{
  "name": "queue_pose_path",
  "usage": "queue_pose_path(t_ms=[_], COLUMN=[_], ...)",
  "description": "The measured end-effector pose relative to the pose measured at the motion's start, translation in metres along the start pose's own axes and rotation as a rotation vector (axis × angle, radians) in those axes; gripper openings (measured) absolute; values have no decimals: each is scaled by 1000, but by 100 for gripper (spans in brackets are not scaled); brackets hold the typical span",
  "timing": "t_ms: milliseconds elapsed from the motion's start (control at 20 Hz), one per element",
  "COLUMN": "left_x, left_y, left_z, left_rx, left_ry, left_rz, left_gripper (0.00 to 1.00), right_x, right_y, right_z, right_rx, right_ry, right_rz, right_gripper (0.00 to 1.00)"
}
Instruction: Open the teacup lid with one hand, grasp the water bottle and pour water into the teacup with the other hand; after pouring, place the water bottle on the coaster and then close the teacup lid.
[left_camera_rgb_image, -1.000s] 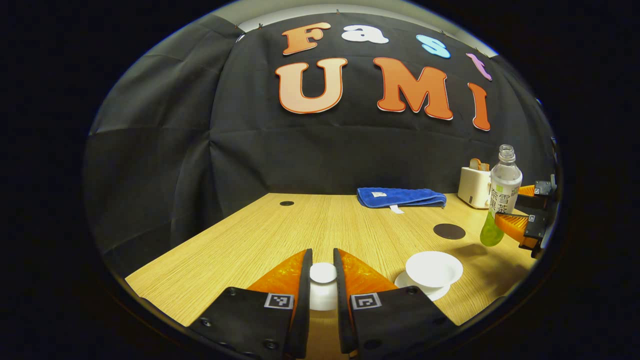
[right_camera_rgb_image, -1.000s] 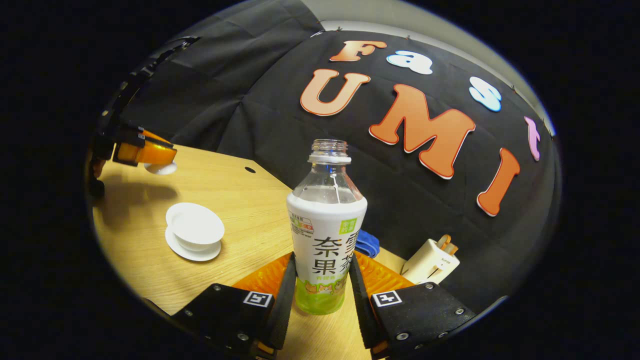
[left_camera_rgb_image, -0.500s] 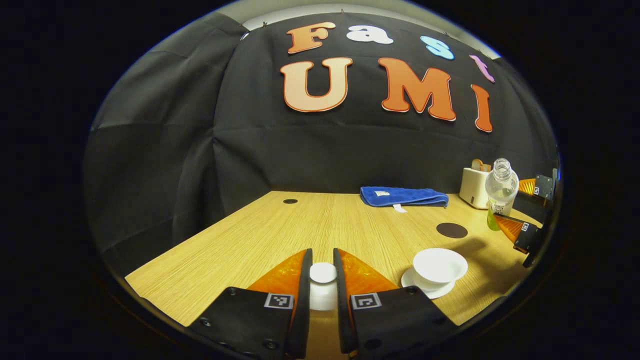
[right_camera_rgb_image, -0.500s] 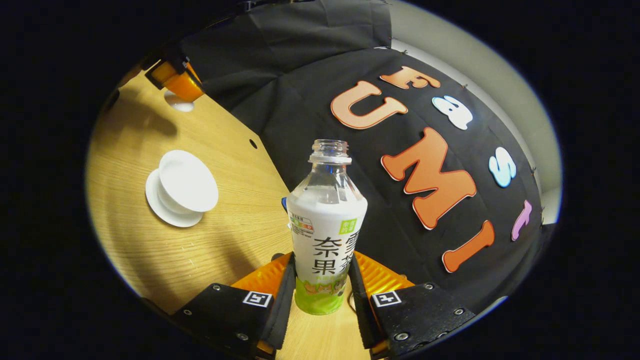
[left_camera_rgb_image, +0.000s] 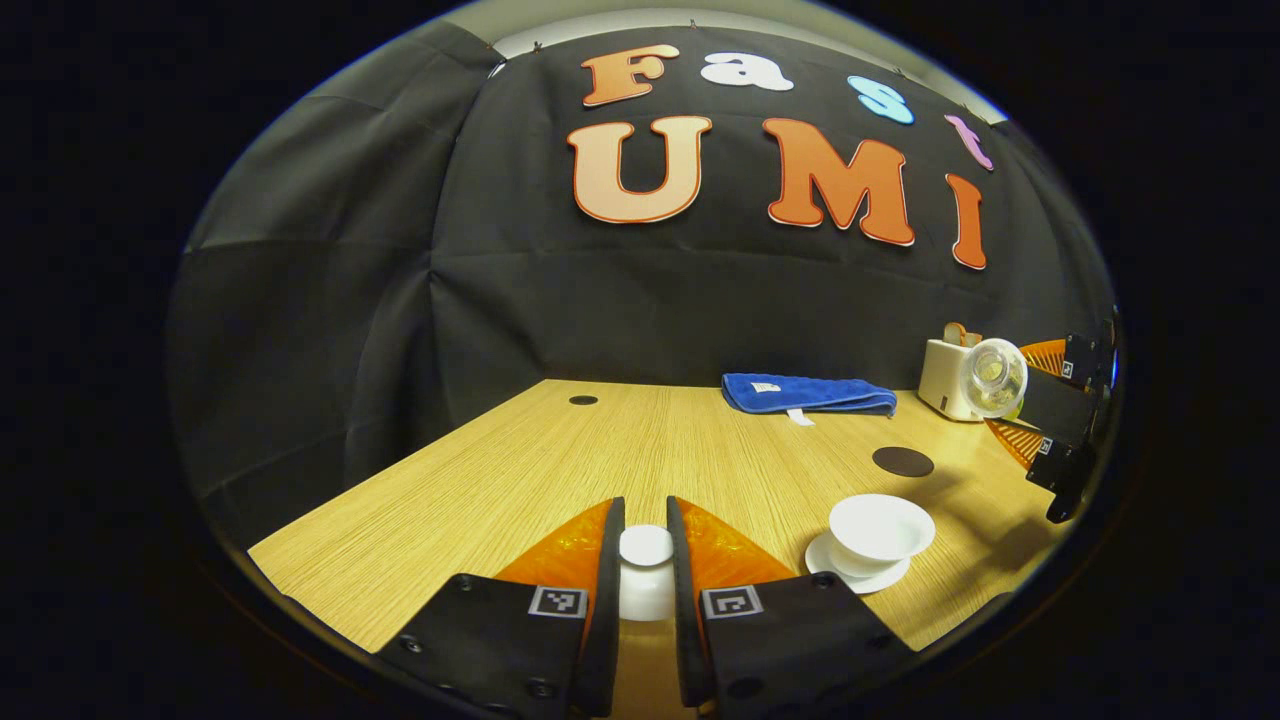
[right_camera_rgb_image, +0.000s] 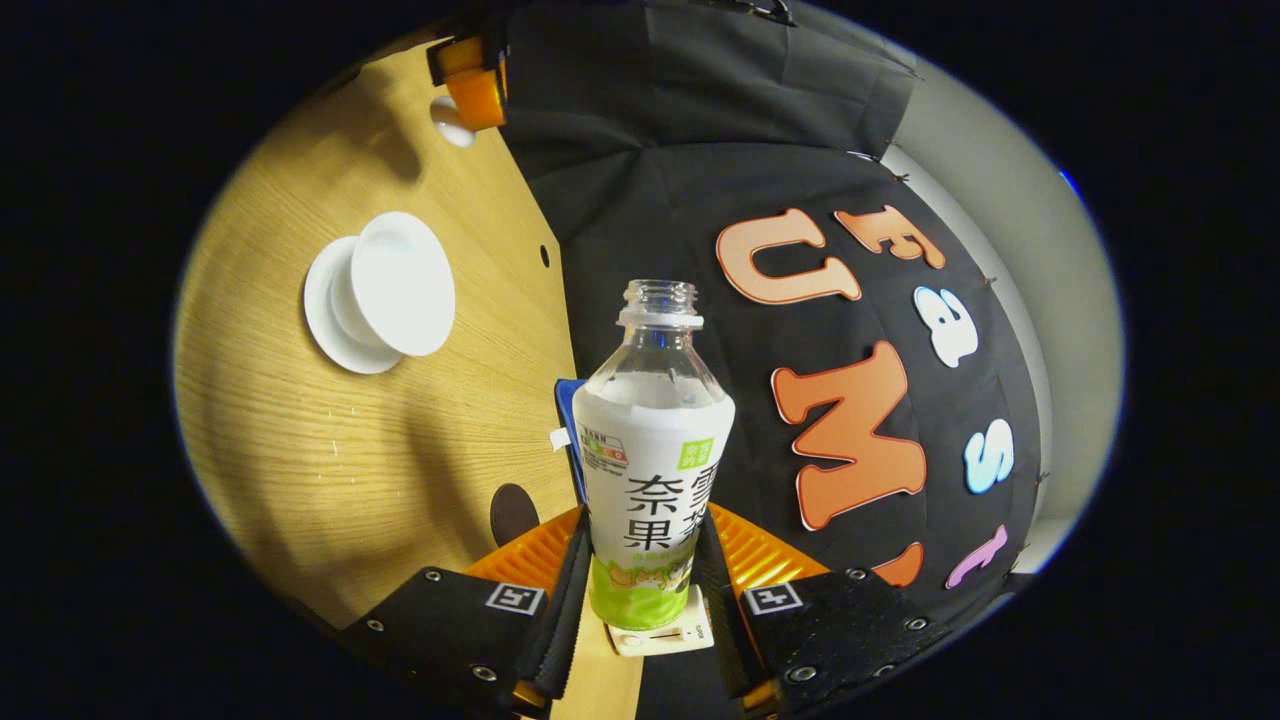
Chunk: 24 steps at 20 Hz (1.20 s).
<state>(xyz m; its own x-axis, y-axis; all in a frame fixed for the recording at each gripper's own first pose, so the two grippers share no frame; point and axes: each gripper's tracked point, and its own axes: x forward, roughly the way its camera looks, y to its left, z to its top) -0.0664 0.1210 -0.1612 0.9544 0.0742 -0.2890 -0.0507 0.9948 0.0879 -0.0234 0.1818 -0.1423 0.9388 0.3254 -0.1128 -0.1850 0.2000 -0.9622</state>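
My left gripper (left_camera_rgb_image: 646, 545) is shut on the white teacup lid (left_camera_rgb_image: 646, 548) and holds it just above the wooden table (left_camera_rgb_image: 520, 480). The open white teacup (left_camera_rgb_image: 880, 527) stands on its saucer to the right of that gripper, also seen as the teacup (right_camera_rgb_image: 400, 283) in the right gripper view. My right gripper (right_camera_rgb_image: 650, 560) is shut on the uncapped water bottle (right_camera_rgb_image: 655, 450), white-labelled with a green base. In the left gripper view the bottle (left_camera_rgb_image: 993, 376) is tipped over, its mouth turned toward the camera, above and right of the cup. The dark round coaster (left_camera_rgb_image: 902, 461) lies behind the cup.
A folded blue towel (left_camera_rgb_image: 806, 393) lies at the back of the table. A white toaster (left_camera_rgb_image: 945, 375) stands at the back right, beside the bottle. A small dark hole (left_camera_rgb_image: 582, 400) marks the table's far left.
The right gripper has rolled the bottle from upright to strongly tilted, mouth swinging toward the cup's side. The left gripper has stayed put with the lid.
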Motion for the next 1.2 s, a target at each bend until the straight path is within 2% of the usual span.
queue_pose_path(t_ms=[100, 550, 600, 750, 850, 950, 1000, 1200], left_x=[0, -5, -4, -5, -7, -9, -9, -11], left_y=[2, 9, 9, 13, 14, 17, 16, 16], left_z=[-2, -2, -2, -3, -2, -1, 0, 5], left_rx=[-5, -14, -16, -21, -19, -8, -5, -4], left_ry=[4, 7, 7, 12, 12, 8, 7, -2], left_rz=[0, 6, 7, 18, 19, 23, 23, 21], left_gripper=[28, 27, 31, 31, 27, 25, 28, 28], right_x=[2, 7, 7, 6, 8, 10, 10, 9], right_y=[3, 2, 2, 1, 1, -1, -2, -5], right_z=[0, 6, 7, 8, 9, 9, 11, 14], right_rx=[-32, -198, -213, -242, -261, -294, -311, -364], right_ry=[-5, -50, -54, -65, -72, -84, -89, -110], right_rz=[14, 7, 6, 1, 0, -8, -12, -23], right_gripper=[58, 58, 58, 58, 60, 58, 58, 58])
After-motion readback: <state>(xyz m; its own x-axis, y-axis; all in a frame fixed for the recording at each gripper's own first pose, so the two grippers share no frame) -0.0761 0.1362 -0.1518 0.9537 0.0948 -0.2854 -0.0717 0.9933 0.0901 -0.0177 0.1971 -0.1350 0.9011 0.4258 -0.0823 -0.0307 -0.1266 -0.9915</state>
